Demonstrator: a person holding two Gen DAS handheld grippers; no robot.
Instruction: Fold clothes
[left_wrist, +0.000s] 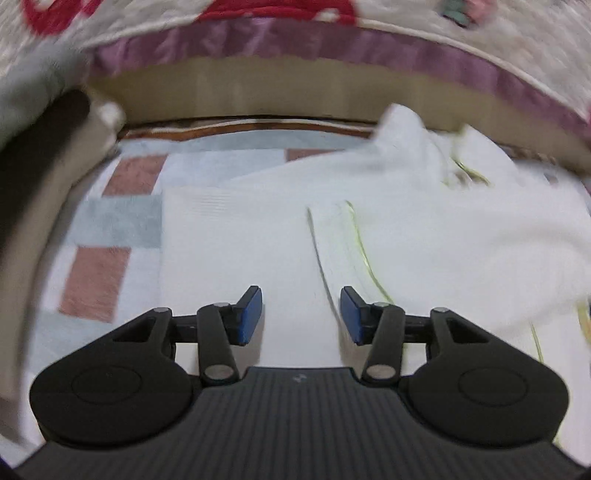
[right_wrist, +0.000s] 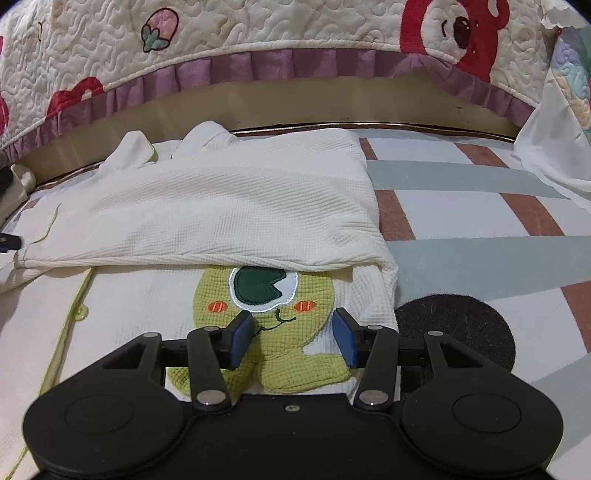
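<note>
Shirt has one side folded over its frog patch; more folds remain. I see my left gripper and right gripper half open, holding nothing.

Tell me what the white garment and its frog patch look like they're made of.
White garment: seems a soft waffle-knit cotton or a similar fabric, matte; a fine grid texture shows across the folded layer, with thin lime piping along the edges. Frog patch: same waffle weave in lime green, with smooth stitched edging around the eye and orange cheeks, apparently embroidered appliqué.
</note>
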